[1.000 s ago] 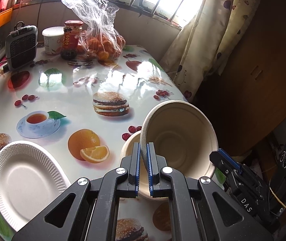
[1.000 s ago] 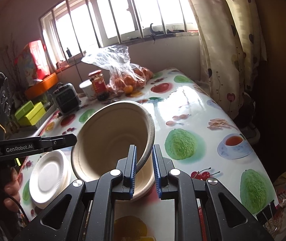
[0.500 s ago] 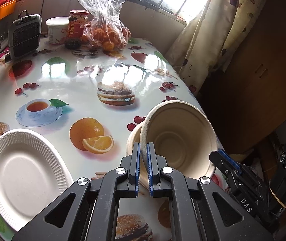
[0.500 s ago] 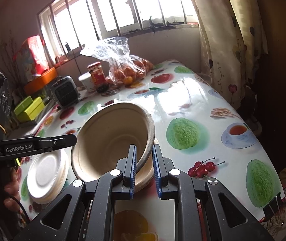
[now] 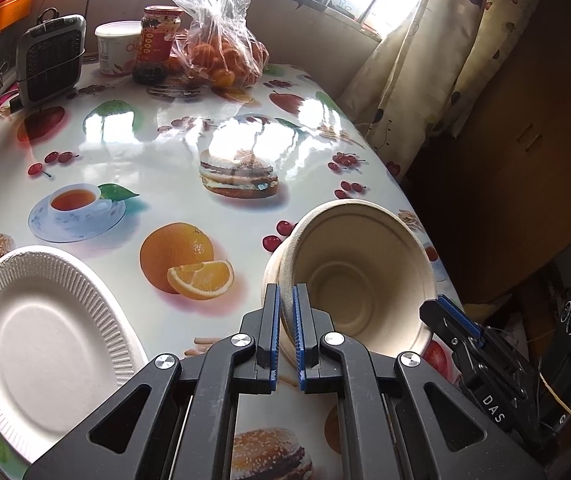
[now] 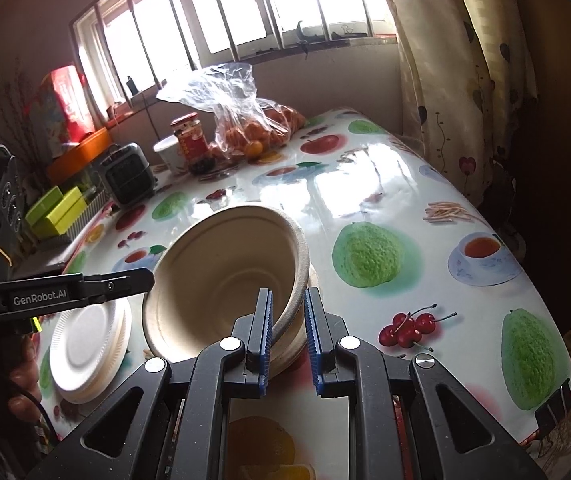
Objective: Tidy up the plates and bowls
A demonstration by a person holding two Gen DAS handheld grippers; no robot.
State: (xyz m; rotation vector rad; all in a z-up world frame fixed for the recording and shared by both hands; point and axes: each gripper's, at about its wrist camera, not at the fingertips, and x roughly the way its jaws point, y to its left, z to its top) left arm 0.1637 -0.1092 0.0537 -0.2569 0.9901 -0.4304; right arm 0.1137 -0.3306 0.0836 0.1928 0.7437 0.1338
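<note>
Both tongs clamped on opposite rims of one tilted paper bowl.

To the left lay the white plates [image 5: 45, 344], stacked near the table [image 5: 133, 152] edge. The left gripper [image 5: 285, 320] pinched the left rim of the upper bowl [image 5: 359, 276], which leaned inside a lower bowl [image 5: 271, 276]; the right gripper [image 6: 288, 320] gripped the opposite rim. The bowl probably needed level, even lowering to nest squarely. How many bowls sat underneath was hidden, and the plate count was unclear.
</note>
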